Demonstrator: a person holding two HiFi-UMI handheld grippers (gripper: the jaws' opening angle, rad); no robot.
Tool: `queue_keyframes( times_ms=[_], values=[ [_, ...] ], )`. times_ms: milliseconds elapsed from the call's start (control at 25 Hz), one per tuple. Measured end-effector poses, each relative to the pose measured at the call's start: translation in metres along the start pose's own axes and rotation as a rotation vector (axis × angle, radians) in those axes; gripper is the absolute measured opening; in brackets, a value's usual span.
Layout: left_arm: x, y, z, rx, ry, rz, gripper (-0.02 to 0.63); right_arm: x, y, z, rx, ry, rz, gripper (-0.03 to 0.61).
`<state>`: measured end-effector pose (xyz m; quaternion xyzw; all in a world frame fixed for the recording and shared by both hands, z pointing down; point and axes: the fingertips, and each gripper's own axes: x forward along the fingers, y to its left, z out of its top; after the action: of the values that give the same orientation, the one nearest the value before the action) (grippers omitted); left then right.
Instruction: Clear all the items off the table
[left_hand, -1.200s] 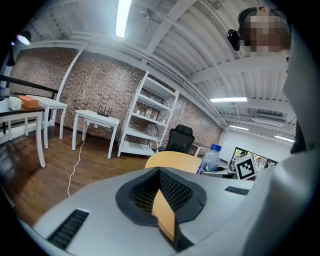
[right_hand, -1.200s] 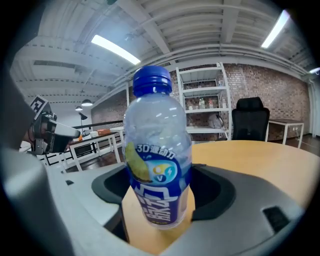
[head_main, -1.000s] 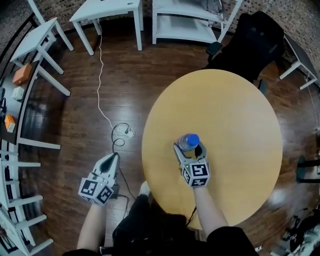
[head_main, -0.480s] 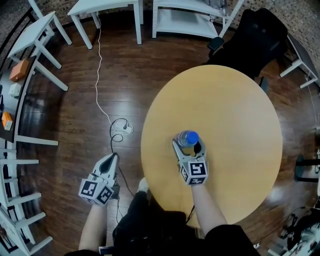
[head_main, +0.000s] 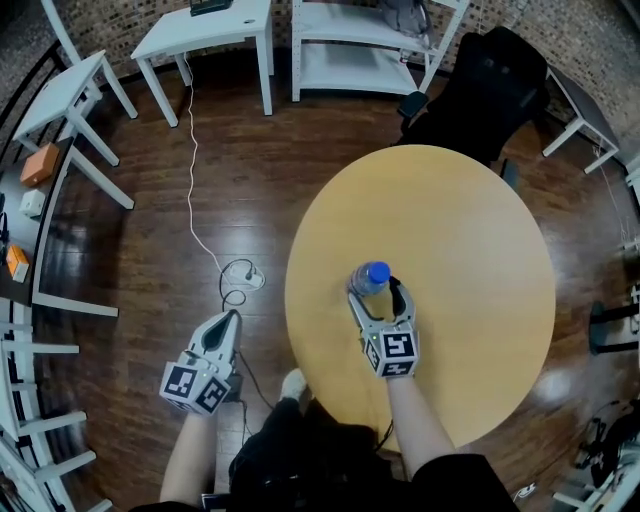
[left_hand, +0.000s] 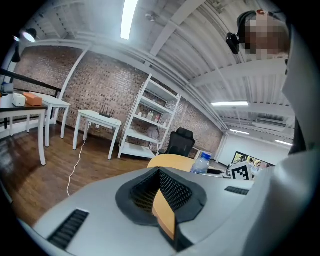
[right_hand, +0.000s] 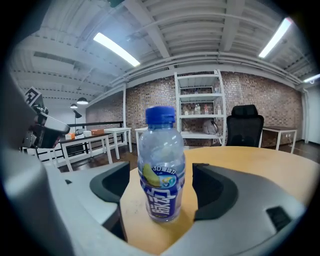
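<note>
Widened: right hand-held gripper (head_main: 378, 292) jaws opening, bottle (head_main: 373, 277) between, ungripped.

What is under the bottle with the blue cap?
The bottle stands upright on the round wooden table, between the right hand-held gripper's opening jaws, which do not touch it. The bit of tabletop right under its base is covered.

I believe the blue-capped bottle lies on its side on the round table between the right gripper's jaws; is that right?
Not quite: the bottle stands upright on the round table, between the right gripper's jaws, which are opening clear of it; the right gripper view shows this.
</note>
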<state>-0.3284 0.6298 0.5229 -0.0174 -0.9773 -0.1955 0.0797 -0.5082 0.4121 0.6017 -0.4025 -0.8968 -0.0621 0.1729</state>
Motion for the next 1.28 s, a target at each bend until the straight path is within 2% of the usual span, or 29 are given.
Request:
queue_keyframes(
  times_ms=[280,520,720,840,880,920,1280],
  values=[
    [0.005,-0.02,0.025,0.028,-0.052,-0.11,0.0,-0.065,-0.018,0.03,0.029,-0.078,-0.113,0.393],
    [0.017,-0.061,0.04,0.052,-0.094,-0.273,0.0,-0.159,-0.047,0.064,0.097,-0.228,-0.301,0.235],
    [0.028,-0.109,0.043,0.059,-0.102,-0.387,0.0,-0.229,-0.066,0.071,0.119,-0.284,-0.426,0.187],
    [0.031,-0.136,0.045,0.07,-0.116,-0.453,0.0,-0.26,-0.071,0.069,0.119,-0.299,-0.489,0.102],
    [0.033,-0.142,0.045,0.069,-0.122,-0.469,0.0,-0.268,-0.072,0.069,0.116,-0.306,-0.509,0.039],
    [0.035,-0.147,0.044,0.068,-0.125,-0.482,0.0,-0.274,-0.072,0.07,0.115,-0.313,-0.525,0.005],
    [0.039,-0.182,0.035,0.084,-0.101,-0.575,0.0,-0.312,-0.069,0.066,0.134,-0.355,-0.609,0.003]
  ],
)
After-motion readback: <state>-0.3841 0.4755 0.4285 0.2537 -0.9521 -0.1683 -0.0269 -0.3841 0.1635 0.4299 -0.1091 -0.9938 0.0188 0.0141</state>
